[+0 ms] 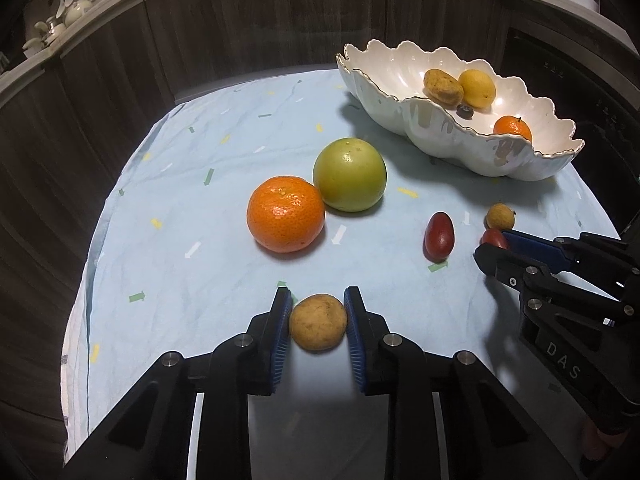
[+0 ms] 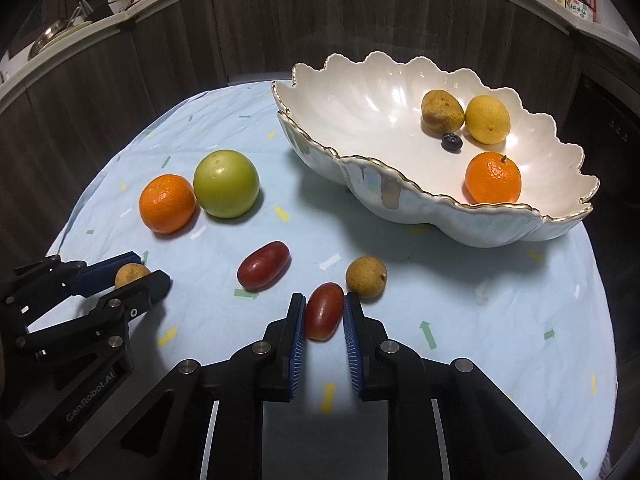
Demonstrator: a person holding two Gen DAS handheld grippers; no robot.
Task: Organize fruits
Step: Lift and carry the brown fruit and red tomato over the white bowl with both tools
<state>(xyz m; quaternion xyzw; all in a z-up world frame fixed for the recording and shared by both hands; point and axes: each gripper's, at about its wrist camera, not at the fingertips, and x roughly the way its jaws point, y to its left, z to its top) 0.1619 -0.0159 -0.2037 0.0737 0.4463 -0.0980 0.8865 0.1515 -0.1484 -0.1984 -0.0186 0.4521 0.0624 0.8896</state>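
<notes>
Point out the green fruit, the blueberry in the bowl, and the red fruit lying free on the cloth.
green fruit (image 1: 349, 175), left wrist view, middle of its skin.
blueberry (image 2: 451, 142), right wrist view, its top.
red fruit (image 2: 263, 266), right wrist view, middle of its body.

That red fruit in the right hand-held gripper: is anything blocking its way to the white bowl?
The small brown fruit sits just ahead of the red fruit, toward the bowl. Lifted over it and the rim, nothing else visible blocks the way.
</notes>
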